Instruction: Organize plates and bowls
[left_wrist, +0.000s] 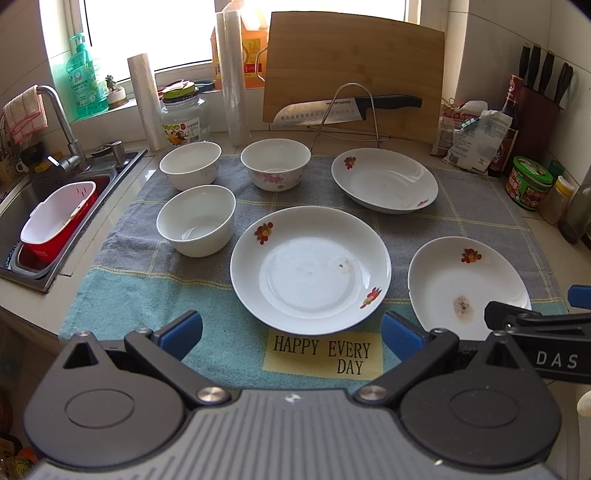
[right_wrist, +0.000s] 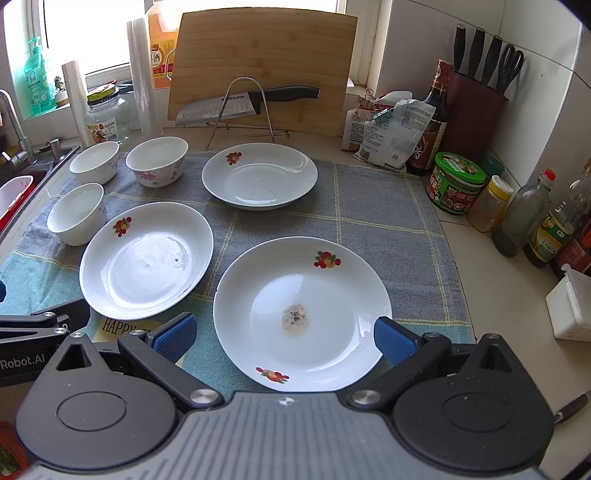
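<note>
Three white plates with fruit prints lie on a grey and teal towel (left_wrist: 122, 295): a middle plate (left_wrist: 310, 266) (right_wrist: 146, 260), a far plate (left_wrist: 384, 181) (right_wrist: 259, 176) and a stained near-right plate (left_wrist: 467, 288) (right_wrist: 302, 314). Three white bowls stand at the left: a near bowl (left_wrist: 195, 219) (right_wrist: 77, 214), a far-left bowl (left_wrist: 190, 163) (right_wrist: 95, 161) and a flowered bowl (left_wrist: 276, 164) (right_wrist: 157, 160). My left gripper (left_wrist: 291, 334) is open just in front of the middle plate. My right gripper (right_wrist: 284, 336) is open, its blue fingers either side of the stained plate's near part.
A sink (left_wrist: 33, 218) with a red and white basin lies to the left. A cutting board (left_wrist: 354, 62), a knife on a wire rack (left_wrist: 347, 107), jars and rolls line the back. Bottles, a knife block (right_wrist: 476, 107) and packets crowd the right side.
</note>
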